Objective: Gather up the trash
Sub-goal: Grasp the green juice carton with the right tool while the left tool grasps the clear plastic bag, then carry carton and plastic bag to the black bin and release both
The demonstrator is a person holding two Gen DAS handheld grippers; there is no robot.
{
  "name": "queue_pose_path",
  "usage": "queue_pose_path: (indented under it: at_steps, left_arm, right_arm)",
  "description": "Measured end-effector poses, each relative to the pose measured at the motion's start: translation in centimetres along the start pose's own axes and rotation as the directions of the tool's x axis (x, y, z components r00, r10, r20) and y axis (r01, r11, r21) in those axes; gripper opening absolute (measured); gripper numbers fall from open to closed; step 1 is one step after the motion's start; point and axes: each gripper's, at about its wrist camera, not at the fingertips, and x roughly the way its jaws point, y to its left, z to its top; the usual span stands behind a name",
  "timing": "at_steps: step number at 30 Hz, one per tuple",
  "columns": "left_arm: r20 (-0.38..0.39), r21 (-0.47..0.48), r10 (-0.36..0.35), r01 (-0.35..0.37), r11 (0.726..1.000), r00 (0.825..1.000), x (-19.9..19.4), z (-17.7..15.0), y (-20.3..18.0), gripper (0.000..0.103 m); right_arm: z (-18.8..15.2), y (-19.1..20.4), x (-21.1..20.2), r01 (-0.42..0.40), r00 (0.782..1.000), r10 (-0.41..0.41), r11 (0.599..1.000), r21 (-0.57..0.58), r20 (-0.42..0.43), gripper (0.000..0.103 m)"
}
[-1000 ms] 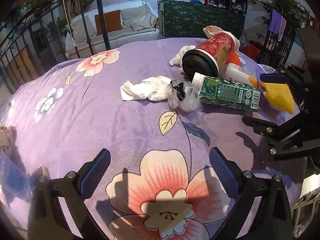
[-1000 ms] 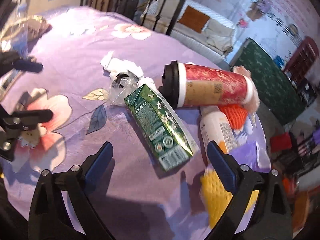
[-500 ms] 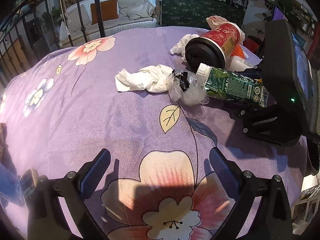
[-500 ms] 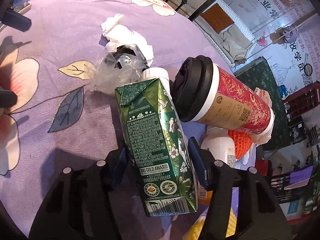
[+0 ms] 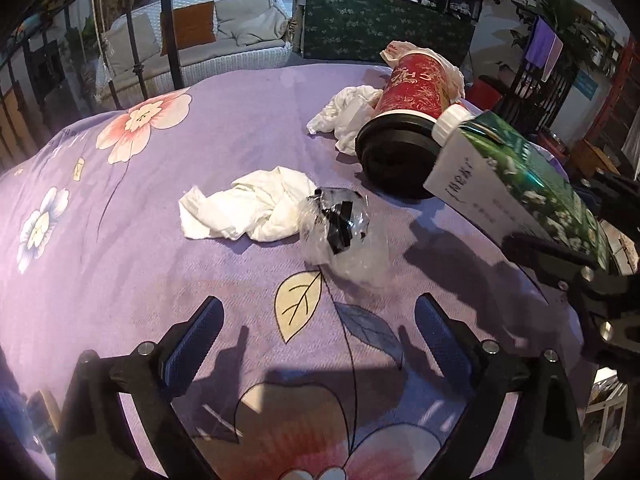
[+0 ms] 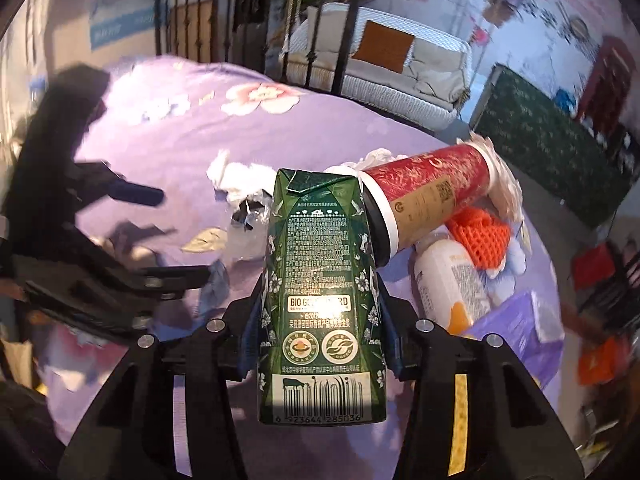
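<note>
My right gripper point(image 6: 320, 320) is shut on a green milk carton point(image 6: 320, 300) and holds it lifted above the purple flowered tablecloth point(image 6: 168, 152); the carton also shows at the right of the left wrist view point(image 5: 516, 188). My left gripper point(image 5: 316, 336) is open and empty, low over the cloth in front of a crumpled clear plastic wrapper point(image 5: 340, 228) and a white tissue point(image 5: 248, 208). A red paper cup with a black lid point(image 5: 408, 108) lies on its side behind them, and shows in the right wrist view point(image 6: 432, 204).
A second tissue point(image 5: 348, 108) lies beside the cup. An orange foam net point(image 6: 480, 236), a white bottle point(image 6: 448, 284) and a purple box point(image 6: 524, 328) lie at the right. A sofa point(image 5: 200, 40) and black metal posts point(image 5: 168, 24) stand beyond the table.
My right gripper closed on the green carton and lifted it off the cloth. My left gripper moved forward toward the tissue and plastic wrapper.
</note>
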Motion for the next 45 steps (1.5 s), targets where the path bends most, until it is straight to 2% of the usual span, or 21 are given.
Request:
queue_pose_path:
  at_steps: [3,9,11,13,16,20,26,31,37,42,45]
  left_arm:
    - [-0.012,0.001,-0.027,0.027,1.000,1.000,1.1,1.1,-0.6,0.090]
    - [-0.042,-0.020,-0.034,0.033,0.999,0.999,3.4,2.7,-0.9,0.077]
    - [-0.054,-0.034,-0.041,0.040,0.999,0.998,4.0,2.9,-0.9,0.068]
    - [-0.069,-0.055,-0.045,0.041,0.998,0.997,4.5,2.9,-0.8,0.053]
    - [-0.070,-0.079,-0.060,0.054,0.995,0.996,4.4,2.4,-0.6,0.042]
    - [-0.034,-0.088,-0.060,0.056,0.994,0.998,3.2,1.9,-0.6,0.037]
    - [0.059,-0.067,-0.053,0.056,0.996,0.997,-0.4,0.5,-2.0,0.037]
    - [0.130,-0.010,-0.112,0.114,0.993,0.985,-3.8,-1.5,-5.8,0.037]
    - [0.153,0.109,-0.253,0.238,0.965,0.955,-6.3,-3.2,-12.6,0.037]
    - [0.114,0.212,-0.369,0.340,0.916,0.922,-6.6,-3.7,-18.3,0.037]
    - [0.086,0.274,-0.415,0.379,0.884,0.906,-6.4,-4.1,-21.6,0.037]
  right_arm:
    - [-0.8,-0.6,-1.6,0.011,0.999,-0.014,0.998,0.069,0.045,0.049]
    - [-3.3,-1.9,-3.9,0.024,0.996,-0.040,0.982,0.189,0.080,0.049]
    - [-4.2,-1.8,-4.4,0.053,0.994,-0.070,0.978,0.202,0.080,0.049]
    - [-5.1,-1.9,-5.0,0.072,0.992,-0.094,0.972,0.222,0.089,0.049]
    - [-6.3,-2.1,-5.6,0.090,0.988,-0.119,0.963,0.254,0.102,0.049]
    - [-7.8,-2.3,-6.3,0.073,0.987,-0.113,0.948,0.310,0.114,0.049]
    - [-10.2,-2.7,-8.0,0.061,0.980,-0.131,0.915,0.398,0.151,0.049]
    - [-12.9,-3.8,-9.6,0.075,0.972,-0.170,0.877,0.474,0.161,0.049]
    - [-17.5,-7.1,-13.1,0.157,0.950,-0.286,0.788,0.595,0.128,0.049]
    - [-22.2,-11.6,-15.9,0.265,0.916,-0.401,0.654,0.709,0.027,0.049]
    - [-24.7,-14.1,-17.1,0.342,0.885,-0.462,0.578,0.741,-0.047,0.049]
